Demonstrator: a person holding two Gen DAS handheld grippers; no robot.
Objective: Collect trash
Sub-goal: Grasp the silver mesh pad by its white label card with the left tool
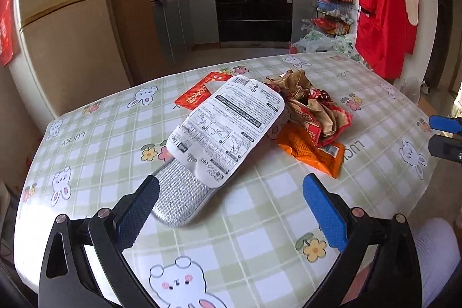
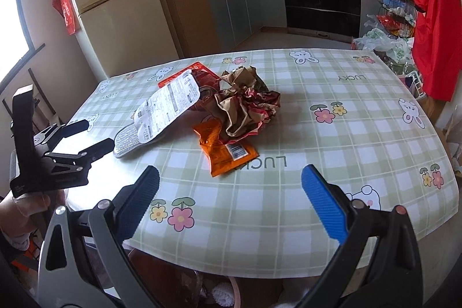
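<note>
Left wrist view: the left gripper (image 1: 231, 210) fills the bottom of the frame with its two blue-padded fingers spread wide and nothing between them; its left finger lies just beside the near end of a silver mesh package (image 1: 180, 199) at lower centre, whether touching I cannot tell; a white printed backing card (image 1: 228, 129) covers the far part of that package and reaches toward the frame's middle; behind it, upper centre, lies a flat red packet (image 1: 192, 97), partly under the card; to the right of the card sits a crumpled brown and red wrapper (image 1: 311, 106), and below that an orange snack bag (image 1: 311, 149) touching it; all this trash rests on the table (image 1: 115, 140) with its green checked bear-print cloth; at the right edge the right gripper (image 1: 446, 139) shows only its fingertips, apart; a red garment (image 1: 384, 7) hangs at upper right, and a wire rack (image 1: 332, 10) full of packets stands beside it; a fridge (image 1: 57, 28) occupies the left.

Right wrist view: the right gripper (image 2: 231, 204) spans the bottom, fingers released and wide, holding nothing, above the near table edge (image 2: 260, 259); the orange snack bag (image 2: 228, 155) lies just above centre, nearest to it; the crumpled wrapper (image 2: 245, 106) rises behind, overlapping the bag's far end; the silver mesh package (image 2: 127, 140) and its card (image 2: 167, 108) slant at centre left; the left gripper (image 2: 86, 137) at the left edge is open, fingertips close to the package's end; a hand (image 2: 26, 210) grips its handle.
</note>
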